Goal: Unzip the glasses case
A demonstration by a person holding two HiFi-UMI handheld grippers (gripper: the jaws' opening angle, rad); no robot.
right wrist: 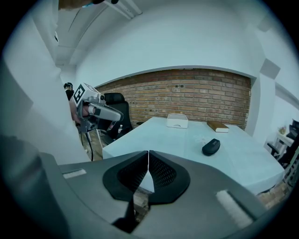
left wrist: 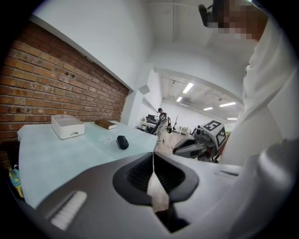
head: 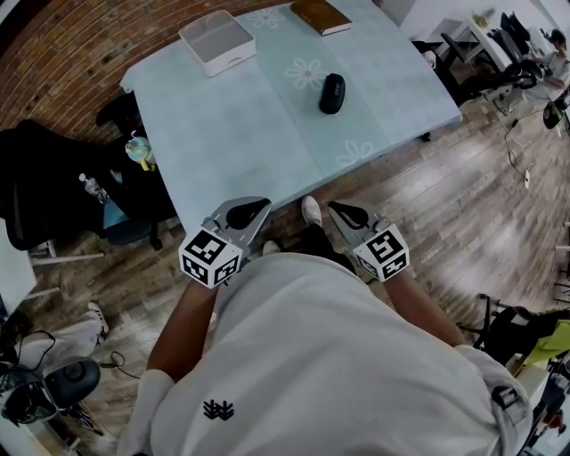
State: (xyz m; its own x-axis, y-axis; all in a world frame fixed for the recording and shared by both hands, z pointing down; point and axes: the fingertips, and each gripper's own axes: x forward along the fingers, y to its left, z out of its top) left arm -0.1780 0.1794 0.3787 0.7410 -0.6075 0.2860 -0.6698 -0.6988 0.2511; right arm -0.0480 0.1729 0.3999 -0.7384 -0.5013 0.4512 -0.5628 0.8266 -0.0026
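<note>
A black zipped glasses case [head: 331,93] lies on the pale blue table [head: 267,134], right of its middle; it also shows small in the left gripper view [left wrist: 122,142] and the right gripper view [right wrist: 211,146]. Both grippers are held close to my chest, short of the table's near edge and far from the case. My left gripper [head: 252,212] is shut with nothing in it, jaws meeting at the tip [left wrist: 153,154]. My right gripper [head: 348,214] is likewise shut and empty [right wrist: 148,152].
A white box [head: 217,41] stands at the table's far left and a brown book [head: 321,15] at its far end. A black office chair [head: 53,183] and a bottle [head: 140,151] stand left of the table. Desks and chairs fill the right background.
</note>
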